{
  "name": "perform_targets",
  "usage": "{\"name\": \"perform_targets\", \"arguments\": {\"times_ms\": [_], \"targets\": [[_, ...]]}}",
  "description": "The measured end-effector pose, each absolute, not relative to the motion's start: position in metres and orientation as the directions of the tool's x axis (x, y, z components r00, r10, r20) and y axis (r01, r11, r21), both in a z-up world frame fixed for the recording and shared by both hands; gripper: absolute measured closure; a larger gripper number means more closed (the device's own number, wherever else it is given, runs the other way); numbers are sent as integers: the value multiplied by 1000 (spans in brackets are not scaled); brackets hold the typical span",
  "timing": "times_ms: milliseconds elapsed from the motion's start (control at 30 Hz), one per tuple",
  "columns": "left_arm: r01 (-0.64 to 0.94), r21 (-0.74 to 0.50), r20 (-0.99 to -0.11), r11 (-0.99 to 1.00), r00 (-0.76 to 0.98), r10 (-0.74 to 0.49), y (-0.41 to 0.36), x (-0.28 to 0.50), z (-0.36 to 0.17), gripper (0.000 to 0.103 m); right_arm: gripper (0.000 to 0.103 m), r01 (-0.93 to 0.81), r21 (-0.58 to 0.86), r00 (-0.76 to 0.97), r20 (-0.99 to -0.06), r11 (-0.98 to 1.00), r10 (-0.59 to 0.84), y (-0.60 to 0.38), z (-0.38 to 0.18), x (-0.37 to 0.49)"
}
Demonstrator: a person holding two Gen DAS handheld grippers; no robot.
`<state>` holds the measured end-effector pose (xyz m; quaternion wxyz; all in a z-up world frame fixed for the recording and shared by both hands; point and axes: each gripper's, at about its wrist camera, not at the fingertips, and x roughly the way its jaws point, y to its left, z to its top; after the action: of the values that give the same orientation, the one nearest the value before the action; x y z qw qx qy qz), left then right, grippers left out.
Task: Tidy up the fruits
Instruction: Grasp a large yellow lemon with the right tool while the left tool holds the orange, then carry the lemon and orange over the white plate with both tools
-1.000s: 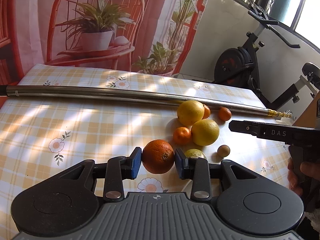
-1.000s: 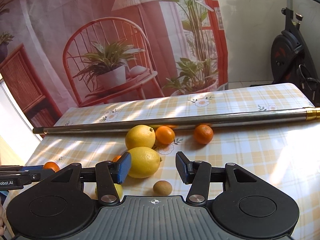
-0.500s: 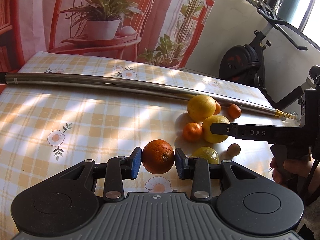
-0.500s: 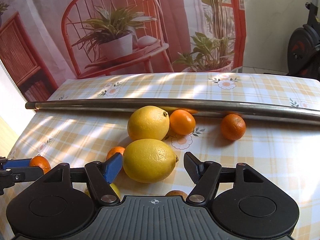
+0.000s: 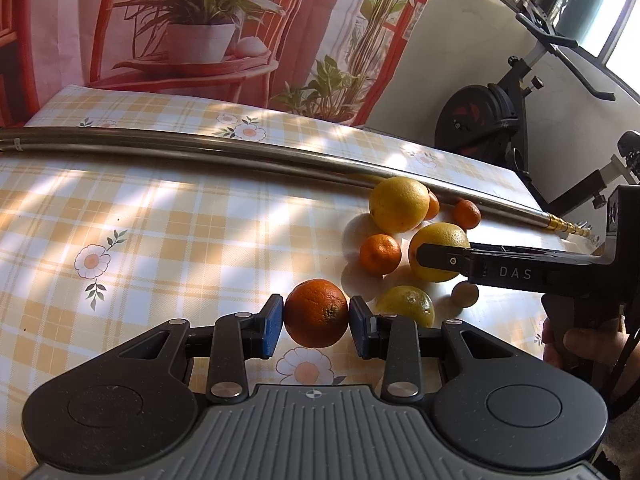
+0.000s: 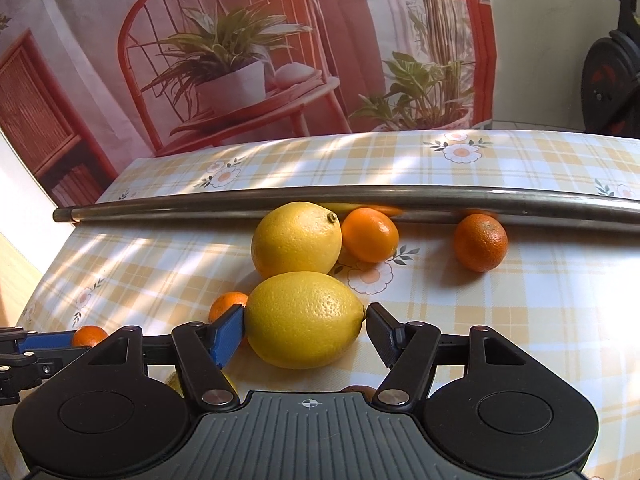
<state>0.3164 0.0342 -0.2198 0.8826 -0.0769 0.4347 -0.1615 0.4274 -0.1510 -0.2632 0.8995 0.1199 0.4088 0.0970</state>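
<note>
My left gripper [image 5: 317, 316] is shut on a dark orange [image 5: 316, 313] and holds it over the checked tablecloth. My right gripper [image 6: 305, 320] has its jaws around a big lemon [image 6: 305, 319]; both pads touch or nearly touch it. That lemon also shows in the left wrist view [image 5: 438, 252] behind the right gripper's finger [image 5: 444, 258]. A second lemon [image 6: 297, 239], a mandarin [image 6: 370, 235] and another mandarin [image 6: 480, 243] lie beyond. A small mandarin [image 5: 380, 254], a greenish lemon [image 5: 406, 305] and a brown kiwi [image 5: 465, 294] lie near.
A long metal rod [image 5: 200, 151] lies across the table behind the fruit; it also shows in the right wrist view [image 6: 360, 197]. A printed backdrop hangs behind the table. An exercise bike [image 5: 492, 120] stands at the right beyond the table edge.
My right gripper has moved forward onto the big lemon and its jaws now sit on both sides of it. My left gripper still holds the orange, shifted slightly.
</note>
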Motion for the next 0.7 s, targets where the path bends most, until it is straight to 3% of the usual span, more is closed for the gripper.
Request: {"name": "perform_targets", "arguments": {"times_ms": [700], "targets": [[341, -271, -729, 900, 538, -423, 2, 272, -208, 65, 41, -52, 342, 730, -628, 938, 269, -166, -214, 329]]}}
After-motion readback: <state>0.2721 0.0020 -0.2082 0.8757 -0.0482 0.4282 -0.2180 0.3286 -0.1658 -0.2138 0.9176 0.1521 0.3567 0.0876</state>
